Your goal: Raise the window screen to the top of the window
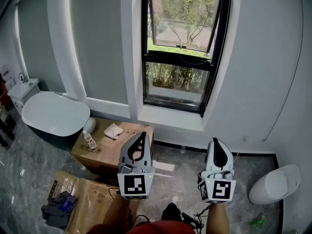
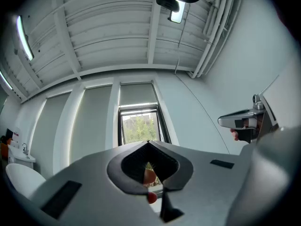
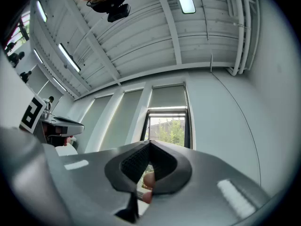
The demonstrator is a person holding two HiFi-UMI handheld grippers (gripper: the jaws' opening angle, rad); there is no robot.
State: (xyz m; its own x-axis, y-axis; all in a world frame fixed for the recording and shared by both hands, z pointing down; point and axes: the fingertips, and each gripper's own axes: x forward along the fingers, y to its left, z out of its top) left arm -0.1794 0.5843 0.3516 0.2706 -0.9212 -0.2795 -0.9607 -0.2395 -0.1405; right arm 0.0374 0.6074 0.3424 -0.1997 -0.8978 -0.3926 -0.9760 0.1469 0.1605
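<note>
The black-framed window is set in the white wall ahead, with trees showing through its glass. It also lies straight ahead in the left gripper view as window and in the right gripper view as window. A grey panel sits above the glass, with a pale strip under it. I cannot make out a screen over the panes. My left gripper is shut and empty, well short of the sill. My right gripper is beside it, shut, holding nothing. Both point slightly upward at the window.
A cardboard box with a bottle and a cloth stands below the sill at left. A second box lies nearer. A white tub is at far left, a white fixture at right. Cables lie by my feet.
</note>
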